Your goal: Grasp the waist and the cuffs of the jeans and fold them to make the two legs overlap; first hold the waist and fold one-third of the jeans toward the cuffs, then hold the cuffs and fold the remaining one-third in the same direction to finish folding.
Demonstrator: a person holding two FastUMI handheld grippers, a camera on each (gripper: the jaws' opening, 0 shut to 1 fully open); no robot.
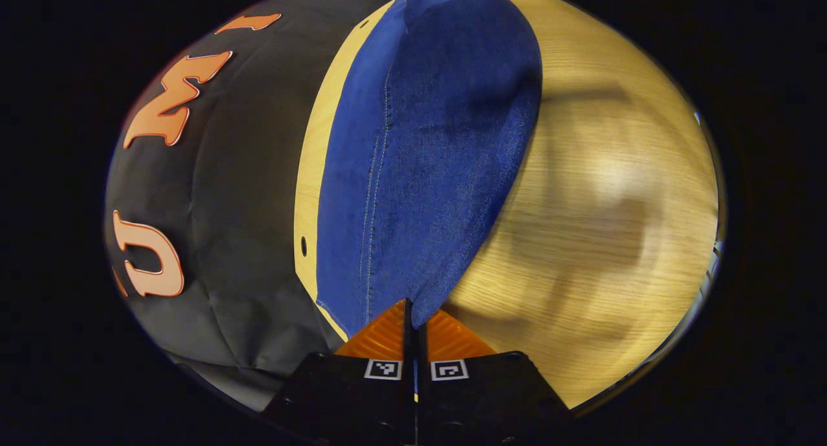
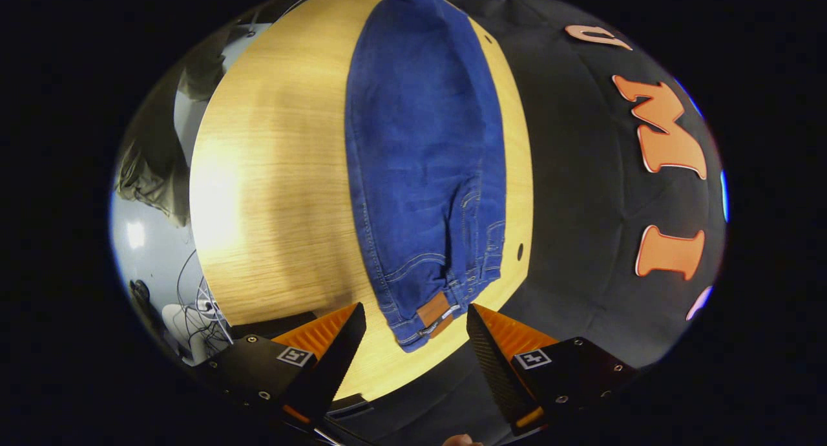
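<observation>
1. Jeans (image 1: 426,155) in the left gripper view: blue denim stretching away from the camera across the pale wooden counter (image 1: 601,194), with a stitched seam running along the fabric's left part.
2. Left gripper (image 1: 411,313): its two fingers are pressed together with the near end of the denim caught between them, so the fabric begins right at the fingertips. Which end of the garment this is cannot be told from this view.
3. Counter edge at the left of the denim: a narrow strip of bare wood with a small dark hole (image 1: 303,245), and the black booth cloth beyond it.
4. Jeans (image 2: 423,155) in the right gripper view: lying lengthwise on the counter (image 2: 271,194), legs overlapped, the waist end nearest the camera with a brown patch (image 2: 434,310) on the waistband.
5. Right gripper (image 2: 413,320): fingers spread wide, one to each side of the waistband, neither touching the denim. The waist lies in the gap between them.
</observation>
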